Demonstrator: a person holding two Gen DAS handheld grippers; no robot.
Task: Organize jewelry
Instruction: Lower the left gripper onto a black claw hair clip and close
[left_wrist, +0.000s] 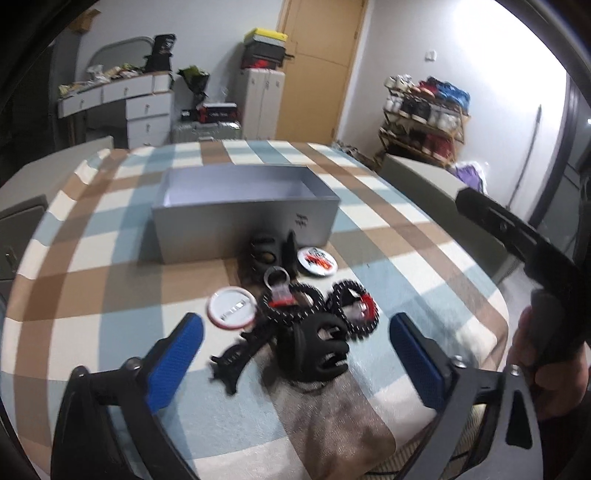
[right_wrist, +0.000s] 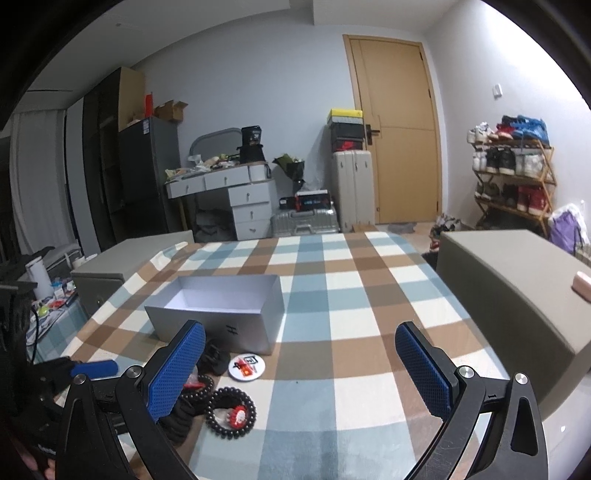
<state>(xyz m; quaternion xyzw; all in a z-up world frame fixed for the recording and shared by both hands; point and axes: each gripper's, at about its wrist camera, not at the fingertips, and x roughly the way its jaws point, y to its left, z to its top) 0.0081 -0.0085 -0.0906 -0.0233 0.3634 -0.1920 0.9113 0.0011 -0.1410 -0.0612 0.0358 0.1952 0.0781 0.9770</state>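
Observation:
On the checked tablecloth (left_wrist: 110, 258) lies a pile of accessories in front of an open grey box (left_wrist: 243, 218). It holds a black hair claw (left_wrist: 317, 350), a flat black clip (left_wrist: 236, 358), black bead bracelets (left_wrist: 354, 306), a key ring (left_wrist: 277, 275) and two round badges (left_wrist: 231, 308) (left_wrist: 317, 260). My left gripper (left_wrist: 297, 354) hovers over the near hair claw, open, its blue pads apart from it on both sides. My right gripper (right_wrist: 301, 369) is open over bare cloth, right of a bead bracelet (right_wrist: 231, 411) and a badge (right_wrist: 245, 367). The box (right_wrist: 221, 314) is empty.
A second black hair claw (left_wrist: 264, 253) stands against the box front. Grey padded seats (right_wrist: 517, 295) (right_wrist: 110, 269) flank the table. The right gripper's black body and a hand (left_wrist: 535, 288) fill the right edge of the left wrist view. Drawers, suitcases, a door and a shoe rack stand beyond.

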